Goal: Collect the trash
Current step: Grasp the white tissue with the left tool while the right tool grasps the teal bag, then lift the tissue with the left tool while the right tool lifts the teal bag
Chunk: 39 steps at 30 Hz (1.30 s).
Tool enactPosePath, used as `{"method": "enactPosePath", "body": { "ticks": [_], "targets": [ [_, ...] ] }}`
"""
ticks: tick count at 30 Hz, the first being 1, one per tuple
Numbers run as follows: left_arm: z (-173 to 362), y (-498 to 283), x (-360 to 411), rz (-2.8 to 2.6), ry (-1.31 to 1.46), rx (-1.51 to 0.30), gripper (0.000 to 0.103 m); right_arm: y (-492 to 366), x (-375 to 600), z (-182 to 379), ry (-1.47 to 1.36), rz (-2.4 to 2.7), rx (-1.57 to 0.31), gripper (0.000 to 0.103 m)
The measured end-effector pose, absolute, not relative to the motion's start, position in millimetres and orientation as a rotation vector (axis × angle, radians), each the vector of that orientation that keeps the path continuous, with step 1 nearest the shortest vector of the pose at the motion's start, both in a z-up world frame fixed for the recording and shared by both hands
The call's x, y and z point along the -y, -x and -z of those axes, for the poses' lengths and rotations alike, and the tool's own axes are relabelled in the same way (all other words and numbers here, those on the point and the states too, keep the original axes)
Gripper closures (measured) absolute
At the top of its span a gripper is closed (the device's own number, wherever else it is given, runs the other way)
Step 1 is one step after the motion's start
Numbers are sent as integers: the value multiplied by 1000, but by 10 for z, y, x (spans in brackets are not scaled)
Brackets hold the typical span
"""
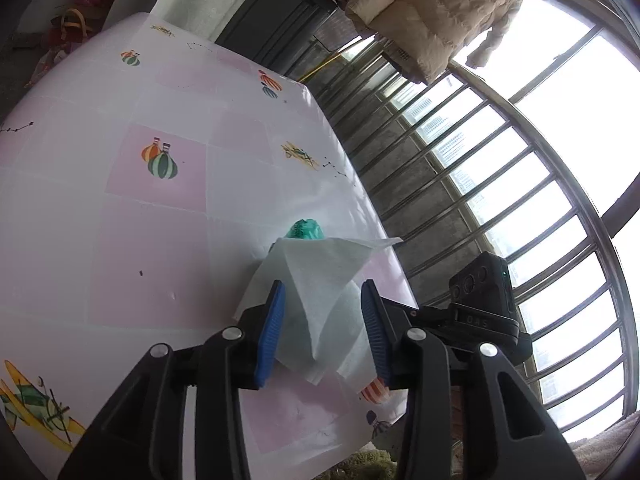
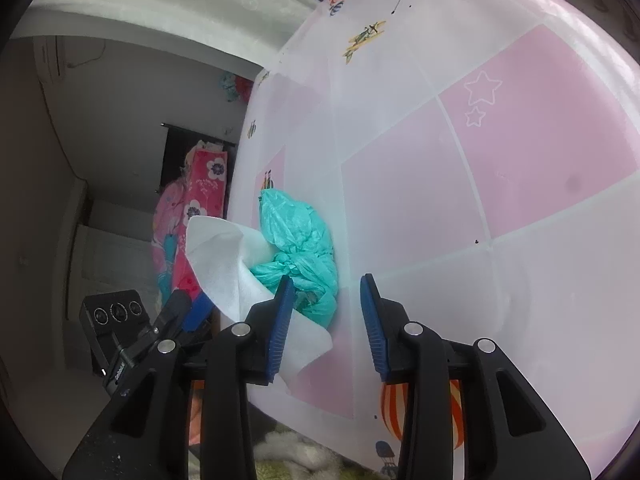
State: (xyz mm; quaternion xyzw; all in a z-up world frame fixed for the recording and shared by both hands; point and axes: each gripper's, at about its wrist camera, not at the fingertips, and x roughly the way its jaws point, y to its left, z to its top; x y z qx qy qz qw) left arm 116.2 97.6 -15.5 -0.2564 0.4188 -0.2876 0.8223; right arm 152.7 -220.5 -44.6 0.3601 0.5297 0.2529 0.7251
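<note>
A white tissue (image 1: 320, 280) stands crumpled near the table's right edge, between the blue pads (image 1: 272, 332) of my left gripper (image 1: 325, 332). The jaws stand wide and do not pinch it. Behind the tissue peeks a knotted teal plastic bag (image 1: 306, 230). In the right wrist view the teal bag (image 2: 296, 240) lies on the pink and white tablecloth (image 2: 520, 160) by its left edge, with the tissue (image 2: 224, 256) leaning on it. My right gripper (image 2: 326, 320) is open just short of the bag, whose near end shows between the fingertips. The left gripper's pad (image 2: 198, 310) shows beside the tissue.
The table edge runs close to both items. Beyond it are metal window bars (image 1: 460, 200) and a hanging beige jacket (image 1: 436, 8). A pink floral cloth (image 2: 200, 200) hangs past the edge. The right gripper's camera block (image 1: 480, 284) sits close to my left gripper.
</note>
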Motion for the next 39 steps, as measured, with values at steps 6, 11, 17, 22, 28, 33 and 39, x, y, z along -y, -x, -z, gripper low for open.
{"method": "enactPosePath", "body": {
  "ticks": [6, 11, 17, 22, 28, 33, 39],
  "targets": [
    [256, -1306, -773, 570, 478, -924, 63, -1492, 2218, 461, -798, -558, -1166, 67],
    [396, -1443, -765, 560, 493, -941, 95, -1499, 2219, 456, -794, -557, -1171, 67],
    [147, -1343, -1078, 513, 473, -851, 103, -1535, 2242, 445, -774, -540, -1167, 65],
    [-50, -1276, -1378, 340, 317, -768, 103, -1590, 2184, 441, -755, -541, -1166, 64],
    [334, -1295, -1280, 365, 173, -943, 102, -1628, 2108, 447, -727, -539, -1171, 63],
    [506, -1144, -1253, 412, 175, -1018, 81, -1663, 2083, 419, -713, -532, -1171, 58],
    [204, -1026, -1504, 436, 282, -858, 48, -1699, 2057, 438, -742, -543, -1173, 43]
  ]
}}
